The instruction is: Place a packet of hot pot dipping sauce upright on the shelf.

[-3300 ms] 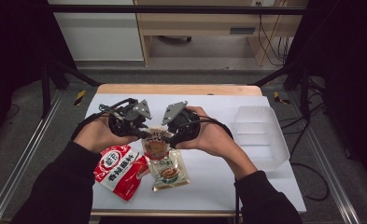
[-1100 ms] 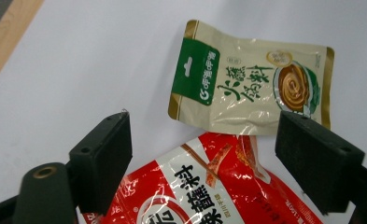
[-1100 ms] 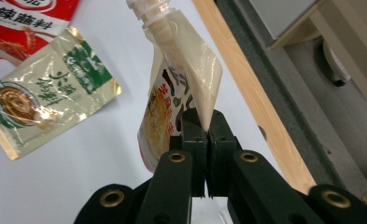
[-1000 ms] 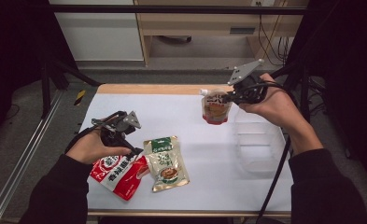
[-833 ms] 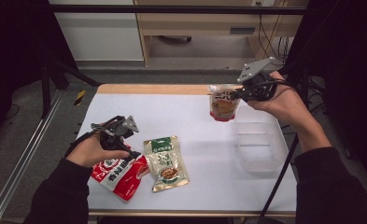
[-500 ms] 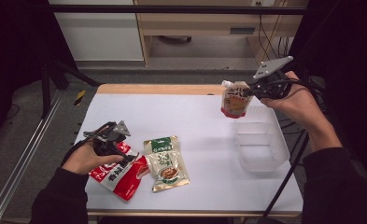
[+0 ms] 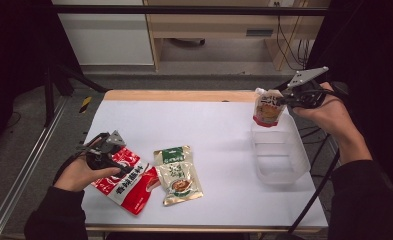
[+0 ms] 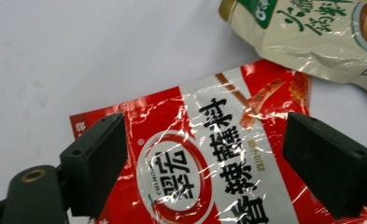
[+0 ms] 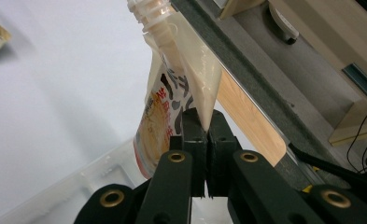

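Note:
My right gripper [image 7: 283,100] is shut on the edge of a spouted pouch [image 7: 267,107], cream with a red bottom, which hangs in the air over the far end of the clear plastic bin [image 7: 280,155]. In the right gripper view the pouch [image 9: 172,93] is pinched between the closed jaws of that gripper [image 9: 203,135]. My left gripper [image 7: 118,161] stands open low over the red sauce packet [image 7: 124,181] at the table's front left. In the left gripper view the red packet [image 8: 209,163] lies between the wide-apart fingers [image 8: 95,161]. A cream and green packet [image 7: 176,174] lies beside it.
The white tabletop [image 7: 184,125] has a wooden far edge. The clear bin sits near the right edge. Dark frame posts and cables flank the table on both sides.
The right gripper carried the pouch rightward and a little down, to above the bin. The left gripper sank toward the front left onto the red packet.

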Tool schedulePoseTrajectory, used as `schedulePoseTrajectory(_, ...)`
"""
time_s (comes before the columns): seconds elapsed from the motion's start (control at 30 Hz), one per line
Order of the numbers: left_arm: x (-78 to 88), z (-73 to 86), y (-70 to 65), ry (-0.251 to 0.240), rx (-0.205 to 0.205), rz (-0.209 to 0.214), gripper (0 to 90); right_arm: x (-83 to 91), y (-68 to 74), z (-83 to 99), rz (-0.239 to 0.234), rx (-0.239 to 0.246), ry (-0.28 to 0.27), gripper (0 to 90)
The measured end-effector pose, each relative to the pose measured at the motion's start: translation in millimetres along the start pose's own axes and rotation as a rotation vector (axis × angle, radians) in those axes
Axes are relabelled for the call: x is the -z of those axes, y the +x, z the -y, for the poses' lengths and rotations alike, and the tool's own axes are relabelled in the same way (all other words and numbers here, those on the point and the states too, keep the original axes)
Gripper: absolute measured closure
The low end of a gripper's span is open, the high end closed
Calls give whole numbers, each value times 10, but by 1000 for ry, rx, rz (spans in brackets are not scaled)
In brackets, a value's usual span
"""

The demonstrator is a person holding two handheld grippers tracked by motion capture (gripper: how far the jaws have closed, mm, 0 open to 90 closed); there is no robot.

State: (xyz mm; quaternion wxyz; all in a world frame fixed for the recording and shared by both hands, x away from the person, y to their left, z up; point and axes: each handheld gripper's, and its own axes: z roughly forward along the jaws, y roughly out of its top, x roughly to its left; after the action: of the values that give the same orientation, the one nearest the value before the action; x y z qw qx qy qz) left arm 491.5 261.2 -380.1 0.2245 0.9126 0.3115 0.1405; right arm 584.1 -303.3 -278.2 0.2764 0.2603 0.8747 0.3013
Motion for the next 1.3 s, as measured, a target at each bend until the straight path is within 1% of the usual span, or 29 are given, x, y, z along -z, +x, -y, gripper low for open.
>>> schedulePoseTrajectory(0.1,7,54,47,2,12,0,142,-70,-53,75,1,0,13,890)
schedulePoseTrajectory(0.13,8,68,55,4,17,-6,140,-109,-80,112,-7,-3,15,890)
schedulePoseTrajectory(0.33,5,124,84,9,33,-1,140,-183,-128,182,-16,-14,24,890)
schedulePoseTrajectory(0.47,1,117,81,8,27,-2,140,-249,-136,246,-22,-25,33,889)
schedulePoseTrajectory(0.5,-3,115,80,9,25,-2,140,-260,-129,256,-25,-36,36,889)
schedulePoseTrajectory(0.63,-7,121,85,12,24,0,140,-343,-108,313,-43,-34,44,889)
schedulePoseTrajectory(0.7,-2,124,88,8,29,-4,140,-379,-88,336,-47,-40,54,889)
schedulePoseTrajectory(0.73,2,126,87,7,33,-3,140,-394,-83,346,-50,-39,52,889)
schedulePoseTrajectory(0.8,3,126,90,1,30,-7,139,-433,-59,383,-63,-53,49,888)
schedulePoseTrajectory(0.87,3,123,91,7,26,-2,138,-469,-41,417,-66,-55,50,888)
schedulePoseTrajectory(0.9,0,122,90,9,24,-1,138,-484,-27,429,-71,-65,50,888)
schedulePoseTrajectory(1.0,-6,123,87,12,21,3,137,-524,-9,458,-79,-63,57,888)
schedulePoseTrajectory(1.1,-7,123,89,12,21,1,137,-554,12,482,-87,-78,50,888)
schedulePoseTrajectory(1.17,-10,122,84,13,23,4,137,-580,30,504,-90,-79,42,888)
schedulePoseTrajectory(1.3,-14,111,73,11,19,7,137,-629,62,549,-99,-88,50,887)
